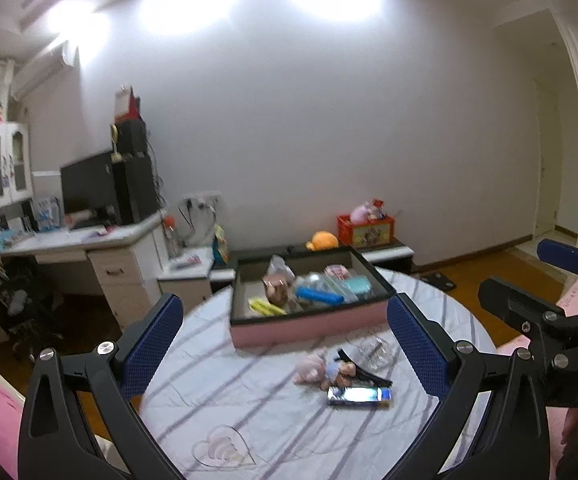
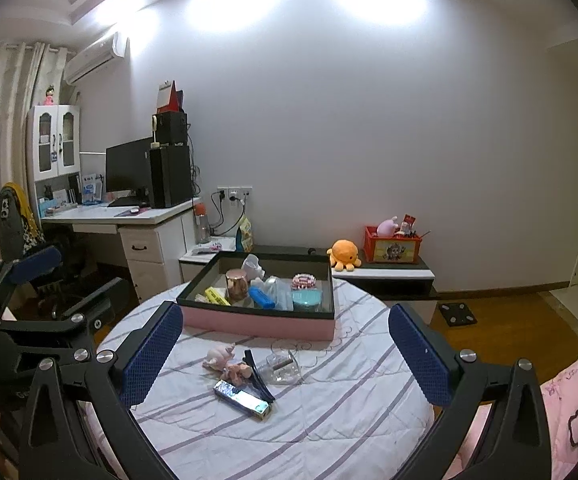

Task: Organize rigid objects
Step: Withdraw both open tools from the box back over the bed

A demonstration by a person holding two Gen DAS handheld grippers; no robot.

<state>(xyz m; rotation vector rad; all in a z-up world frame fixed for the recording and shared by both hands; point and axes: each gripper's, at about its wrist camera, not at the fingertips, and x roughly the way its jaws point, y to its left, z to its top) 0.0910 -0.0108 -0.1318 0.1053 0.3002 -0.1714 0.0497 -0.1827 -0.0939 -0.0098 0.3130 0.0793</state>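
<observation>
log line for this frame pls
left hand-held gripper: open, empty | right hand-held gripper: open, empty | pink tray: part filled | on table: small box, black clip, plush toy

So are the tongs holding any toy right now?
No, both are empty. The left tongs and right tongs are wide open above the table, and the pink toy lies loose on the cloth.

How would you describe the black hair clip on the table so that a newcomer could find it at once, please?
Start at the pink tray on the round table. In front of it lies a small cluster of loose things. The hair clip is the long, thin black piece there, between the pink plush toy and the clear glass dish, just behind the shiny flat box.
</observation>
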